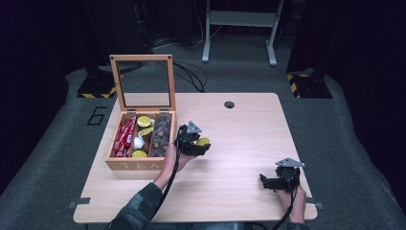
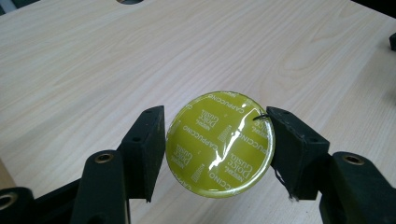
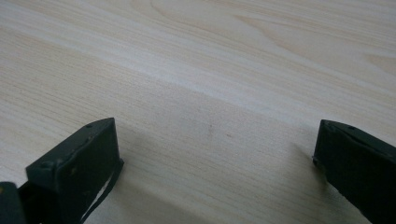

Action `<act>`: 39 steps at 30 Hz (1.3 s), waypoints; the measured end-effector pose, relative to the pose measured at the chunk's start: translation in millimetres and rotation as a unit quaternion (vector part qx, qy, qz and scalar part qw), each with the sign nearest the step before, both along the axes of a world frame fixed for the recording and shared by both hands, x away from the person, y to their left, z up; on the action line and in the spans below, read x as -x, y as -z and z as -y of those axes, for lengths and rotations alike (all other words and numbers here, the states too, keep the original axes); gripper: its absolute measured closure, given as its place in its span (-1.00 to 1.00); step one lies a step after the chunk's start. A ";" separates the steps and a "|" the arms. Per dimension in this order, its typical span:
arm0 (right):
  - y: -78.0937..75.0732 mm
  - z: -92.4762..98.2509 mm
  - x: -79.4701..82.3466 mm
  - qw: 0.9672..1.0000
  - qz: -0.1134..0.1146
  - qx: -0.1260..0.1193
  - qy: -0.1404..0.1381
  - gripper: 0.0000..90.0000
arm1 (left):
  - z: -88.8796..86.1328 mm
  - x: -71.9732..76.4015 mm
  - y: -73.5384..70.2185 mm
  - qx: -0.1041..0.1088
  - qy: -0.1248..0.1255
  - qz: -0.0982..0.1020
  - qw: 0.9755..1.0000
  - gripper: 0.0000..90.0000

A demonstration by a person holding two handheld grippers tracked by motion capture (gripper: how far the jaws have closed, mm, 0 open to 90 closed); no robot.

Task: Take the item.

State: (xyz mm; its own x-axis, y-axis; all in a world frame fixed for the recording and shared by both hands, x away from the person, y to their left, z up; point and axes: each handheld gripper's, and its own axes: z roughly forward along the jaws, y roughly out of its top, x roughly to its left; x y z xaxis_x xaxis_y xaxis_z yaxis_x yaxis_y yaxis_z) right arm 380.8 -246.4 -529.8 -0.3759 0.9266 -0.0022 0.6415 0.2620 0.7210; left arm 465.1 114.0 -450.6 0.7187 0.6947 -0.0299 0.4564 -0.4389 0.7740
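Your left hand-held gripper (image 2: 217, 149) clamps a yellow-green coffee capsule (image 2: 220, 143) by its rim, one black jaw on each side, foil lid facing the camera and printed "Cappuccino". In the high view this left hand-held gripper (image 1: 197, 143) holds the capsule (image 1: 203, 142) over the worktop (image 1: 249, 139), just beside the right wall of the open wooden tea box (image 1: 139, 165). The box has three compartments: red sachets (image 1: 125, 136) on the left, more yellow-green capsules (image 1: 142, 132) in the middle, dark capsules (image 1: 162, 134) on the right.

Your right hand-held gripper (image 1: 276, 182) rests near the worktop's front right corner, well apart from the box; its jaws stand wide apart with nothing between them, bare wood (image 3: 210, 93) beneath.

Judged from this pose, the step is carrying the capsule between box and worktop. Keep the grip on the rim even, since the foil face is slick and the capsule could pivot. Hold it level, clear the box wall, and release only once it is supported.
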 end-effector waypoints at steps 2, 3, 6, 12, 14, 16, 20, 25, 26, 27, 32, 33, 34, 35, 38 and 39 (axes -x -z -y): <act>0.0 0.0 0.0 1.000 0.000 0.000 0.000 -1.00 | 2.9 0.0 2.0 -0.001 0.000 0.001 1.000 -0.11; 0.0 0.0 0.0 1.000 0.000 0.000 0.000 -1.00 | 2.9 0.0 2.0 -0.001 0.000 0.001 1.000 -0.11; 0.0 0.0 0.0 1.000 0.000 0.000 -0.001 -1.00 | 8.1 0.0 6.8 -0.005 0.000 -0.002 1.000 -0.11; 0.0 0.2 -0.1 1.000 0.001 0.001 -0.002 -1.00 | 14.7 -0.7 15.0 -0.004 -0.002 -0.004 1.000 -0.11; 0.0 0.2 -0.1 1.000 0.001 0.001 -0.002 -1.00 | 16.6 -0.6 17.1 -0.009 -0.002 -0.007 1.000 -0.11; 0.2 0.3 -0.2 1.000 0.002 0.004 -0.001 -1.00 | 18.5 -1.6 20.5 -0.010 -0.002 -0.009 1.000 -0.11; 0.1 0.3 0.0 1.000 0.002 0.005 -0.002 -1.00 | 21.4 -2.8 23.5 -0.011 -0.006 -0.011 1.000 -0.11; 0.1 0.3 -0.2 1.000 0.002 0.004 -0.001 -1.00 | 23.1 -5.8 26.5 -0.013 -0.009 -0.015 1.000 -0.11; 0.1 0.3 -0.2 1.000 0.002 0.004 -0.002 -1.00 | 23.8 -7.1 28.7 -0.014 -0.009 -0.013 1.000 -0.11; 0.1 0.3 -0.2 1.000 0.002 0.003 -0.002 -1.00 | 23.8 -7.6 29.5 -0.016 -0.009 -0.014 1.000 -0.11; 0.1 0.4 -0.2 1.000 0.002 0.004 -0.002 -1.00 | 25.4 -9.6 33.3 -0.018 -0.012 -0.018 1.000 -0.11; 0.1 0.4 -0.2 1.000 0.002 0.004 -0.002 -1.00 | 26.7 -10.1 34.7 -0.016 -0.014 -0.016 1.000 -0.11; 0.1 0.3 -0.2 1.000 0.002 0.004 -0.002 -1.00 | 27.3 -11.4 35.7 -0.020 -0.014 -0.016 1.000 -0.11; 0.1 0.3 -0.2 1.000 0.002 0.004 -0.002 -1.00 | 27.6 -12.2 36.5 -0.021 -0.015 -0.016 1.000 -0.11; 0.1 0.3 -0.2 1.000 0.002 0.005 -0.004 -1.00 | 28.0 -13.8 38.8 -0.023 -0.018 -0.017 0.999 -0.11; 0.1 0.3 -0.2 1.000 0.002 0.005 -0.004 -1.00 | 28.0 -13.8 38.8 -0.023 -0.018 -0.017 0.999 -0.11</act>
